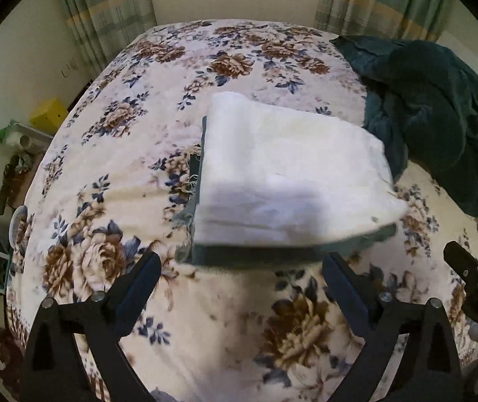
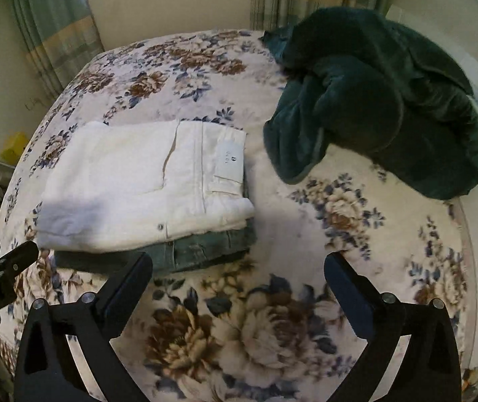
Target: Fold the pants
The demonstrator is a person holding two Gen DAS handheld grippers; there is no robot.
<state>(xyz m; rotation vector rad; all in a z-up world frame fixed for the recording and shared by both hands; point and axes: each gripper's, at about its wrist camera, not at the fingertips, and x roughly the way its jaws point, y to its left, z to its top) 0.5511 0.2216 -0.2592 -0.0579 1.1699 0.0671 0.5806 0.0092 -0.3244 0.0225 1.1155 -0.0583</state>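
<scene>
Folded white pants (image 1: 282, 171) lie on top of folded grey-green jeans (image 1: 272, 251) on the flowered bed; the same stack shows in the right wrist view, white pants (image 2: 145, 184) over jeans (image 2: 202, 248). My left gripper (image 1: 242, 278) is open and empty, just in front of the stack's near edge. My right gripper (image 2: 239, 274) is open and empty, in front of and to the right of the stack. The right gripper's tip shows at the left view's right edge (image 1: 473, 268), the left gripper's at the right view's left edge (image 2: 4, 261).
A dark green blanket (image 2: 383, 100) is bunched at the bed's far right, also in the left wrist view (image 1: 440, 114). The flowered bedspread (image 2: 239, 335) covers the bed. Curtains (image 1: 105, 10) hang behind. Shelves and a yellow box (image 1: 49, 114) stand left of the bed.
</scene>
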